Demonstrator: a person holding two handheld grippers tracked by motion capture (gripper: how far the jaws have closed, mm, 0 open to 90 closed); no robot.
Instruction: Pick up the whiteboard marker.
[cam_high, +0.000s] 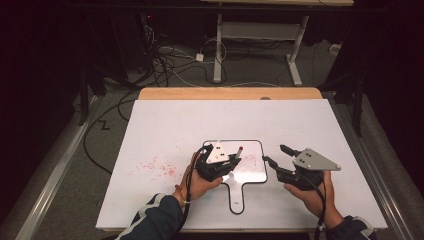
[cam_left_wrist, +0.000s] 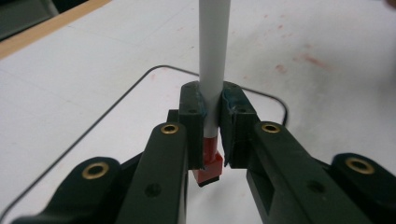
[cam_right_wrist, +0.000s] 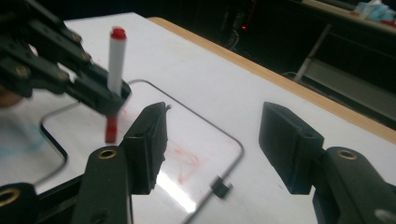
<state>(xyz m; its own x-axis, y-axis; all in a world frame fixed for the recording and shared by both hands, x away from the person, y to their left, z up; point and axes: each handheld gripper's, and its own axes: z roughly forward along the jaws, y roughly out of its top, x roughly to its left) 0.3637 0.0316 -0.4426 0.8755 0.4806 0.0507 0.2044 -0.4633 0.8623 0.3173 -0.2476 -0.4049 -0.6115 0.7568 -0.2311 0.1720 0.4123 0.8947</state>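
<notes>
A small handled whiteboard (cam_high: 252, 170) (cam_right_wrist: 154, 163) (cam_left_wrist: 93, 121) with a black rim lies on the white table and bears faint red marks. My left gripper (cam_high: 234, 162) (cam_left_wrist: 212, 126) (cam_right_wrist: 112, 100) is shut on a white marker (cam_left_wrist: 212, 56) (cam_right_wrist: 114, 60) with red ends, held upright over the board, its red tip (cam_left_wrist: 208, 170) just above the surface. My right gripper (cam_high: 272, 155) (cam_right_wrist: 212, 144) stands open at the board's right edge, nothing between its fingers.
Red smudges (cam_high: 157, 167) stain the white table sheet (cam_high: 165, 125) left of the board. A wooden table edge (cam_high: 230, 93) runs along the back. Cables and a desk frame (cam_high: 217, 50) lie on the floor beyond.
</notes>
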